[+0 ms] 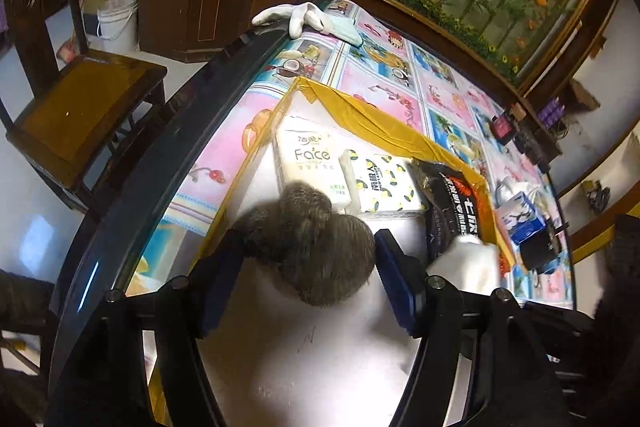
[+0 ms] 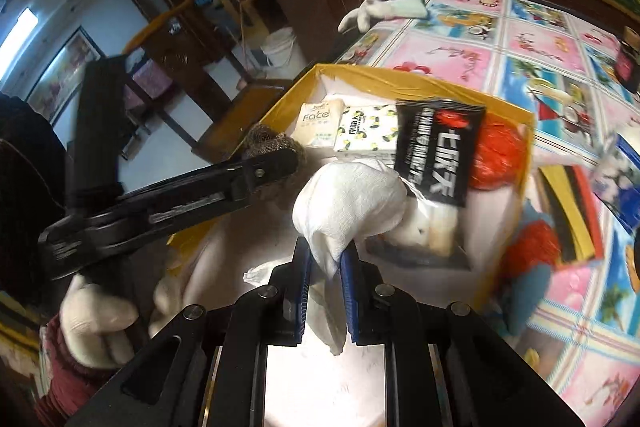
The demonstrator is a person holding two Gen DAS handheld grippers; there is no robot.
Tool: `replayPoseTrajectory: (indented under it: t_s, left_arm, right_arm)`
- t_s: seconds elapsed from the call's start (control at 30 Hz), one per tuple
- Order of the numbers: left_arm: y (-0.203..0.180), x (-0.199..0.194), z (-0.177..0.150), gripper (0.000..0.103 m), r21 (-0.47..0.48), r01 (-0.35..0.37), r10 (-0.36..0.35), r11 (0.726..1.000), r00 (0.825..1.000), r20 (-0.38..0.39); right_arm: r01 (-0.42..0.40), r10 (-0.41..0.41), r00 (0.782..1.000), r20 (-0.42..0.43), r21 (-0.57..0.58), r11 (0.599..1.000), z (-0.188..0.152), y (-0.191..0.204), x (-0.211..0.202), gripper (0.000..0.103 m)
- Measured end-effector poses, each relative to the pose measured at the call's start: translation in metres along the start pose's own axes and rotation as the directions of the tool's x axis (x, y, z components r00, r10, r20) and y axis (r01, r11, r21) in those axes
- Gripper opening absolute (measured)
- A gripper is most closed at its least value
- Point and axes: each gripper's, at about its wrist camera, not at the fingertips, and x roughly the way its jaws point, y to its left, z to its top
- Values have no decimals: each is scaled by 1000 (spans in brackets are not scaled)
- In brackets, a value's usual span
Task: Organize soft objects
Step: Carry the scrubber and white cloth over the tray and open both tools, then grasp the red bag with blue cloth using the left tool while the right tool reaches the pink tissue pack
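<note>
A yellow-taped cardboard box (image 1: 384, 125) (image 2: 400, 79) lies open on the table. My left gripper (image 1: 310, 247) is shut on a grey fuzzy bundle (image 1: 316, 247), held over the box floor; the bundle also shows in the right wrist view (image 2: 272, 143). My right gripper (image 2: 326, 259) is shut on a white cloth bundle (image 2: 352, 207), held above the box; the cloth also shows in the left wrist view (image 1: 468, 259). Inside the box lie a "Face" tissue pack (image 1: 308, 163) (image 2: 318, 123), a lemon-print tissue pack (image 1: 384, 183) (image 2: 364, 131), a black packet (image 1: 452, 203) (image 2: 436, 151) and a red mesh item (image 2: 498, 155).
A white glove (image 1: 296, 15) (image 2: 380, 11) hangs over the table's far corner. Striped sponges (image 2: 572, 211), a red scrubber (image 2: 528, 247) and a blue box (image 1: 524, 223) lie right of the cardboard box. A wooden chair (image 1: 80, 107) and white bucket (image 1: 116, 23) stand left of the table.
</note>
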Motion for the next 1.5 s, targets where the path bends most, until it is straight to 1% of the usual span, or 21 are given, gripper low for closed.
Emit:
replayPoseTrajectory:
  t_s: [0.1, 0.13, 0.2, 0.27, 0.4, 0.5, 0.57, 0.63, 0.77, 0.83, 0.9, 1.03, 1.07, 1.17, 1.23, 1.3, 1.33, 1.37, 1.43, 1.47, 1.5]
  left_arm:
    - [5, -8, -2, 66, -22, 27, -26, 999, 1000, 14]
    - [7, -11, -2, 66, -32, 36, -35, 999, 999, 22]
    - [11, -20, -4, 66, -53, 51, -48, 997, 998, 45]
    - [14, -28, -7, 66, -70, 58, -53, 996, 996, 67]
    - [10, -47, -16, 66, -75, 79, -71, 994, 992, 102]
    - [-2, -59, -25, 66, -49, 95, -88, 994, 989, 115]
    - [-14, -66, -33, 73, -22, 101, -98, 995, 988, 121]
    - [-30, -69, -41, 73, 11, 118, -118, 993, 986, 116]
    - [-76, -65, -56, 73, 89, 177, -183, 980, 980, 72]
    - [-101, -61, -65, 73, 139, 198, -207, 970, 977, 50]
    - [-130, -51, -76, 73, 203, 207, -214, 957, 977, 15]
    - [-189, -20, -93, 73, 353, 177, -166, 919, 984, -60]
    - [-202, -12, -94, 73, 389, 162, -149, 907, 987, -65]
    - [-235, 15, -94, 73, 514, 81, -63, 854, 997, -51]
    - [-242, 33, -89, 73, 544, 49, -21, 838, 998, -57]
    - [-242, 53, -83, 73, 544, -4, 49, 839, 997, -67]
    - [-241, 60, -81, 73, 547, -18, 69, 837, 995, -72]
    - [-244, 62, -80, 73, 563, -23, 76, 826, 995, -71]
    - [-246, 67, -83, 73, 575, 14, 69, 818, 990, -121]
    - [-248, 67, -85, 74, 576, 58, 44, 816, 986, -163]
    - [-249, 62, -86, 74, 570, 137, -16, 810, 977, -213]
  right_arm:
    - [3, -3, 1000, -19, 7, 1000, 10, 2, 20, 21]
    - [6, -5, 1000, -16, 9, 1000, 10, 2, 22, 25]
    - [0, 1, 1000, -11, 12, 1000, 12, 2, 22, 56]
    - [-8, 8, 1000, 28, 22, 1000, 9, 0, 14, 63]
    - [3, -5, 997, 82, 23, 1000, 0, -9, -15, 63]
    - [26, -31, 992, 126, 35, 999, -15, -28, -52, 66]
    - [62, -71, 983, 169, 58, 996, -28, -47, -82, 71]
    - [114, -133, 968, 212, 100, 988, -42, -70, -108, 76]
    - [211, -266, 931, 249, 229, 950, -74, -129, -155, 76]
    - [219, -299, 922, 246, 305, 927, -90, -156, -170, 78]
    - [206, -307, 919, 246, 364, 908, -105, -175, -180, 78]
    - [188, -307, 919, 247, 412, 892, -131, -190, -192, 78]
    - [184, -304, 920, 247, 415, 891, -134, -193, -192, 78]
    - [168, -291, 922, 254, 415, 894, -144, -197, -194, 78]
    - [151, -277, 926, 259, 417, 896, -146, -203, -193, 78]
    - [129, -260, 928, 266, 426, 895, -149, -209, -190, 78]
    - [121, -255, 929, 269, 432, 894, -150, -213, -189, 78]
    - [114, -251, 929, 272, 436, 893, -151, -215, -189, 78]
    - [99, -241, 930, 278, 442, 891, -153, -220, -188, 78]
    - [94, -238, 930, 279, 446, 890, -154, -222, -188, 78]
    - [88, -234, 931, 280, 450, 889, -154, -224, -187, 78]
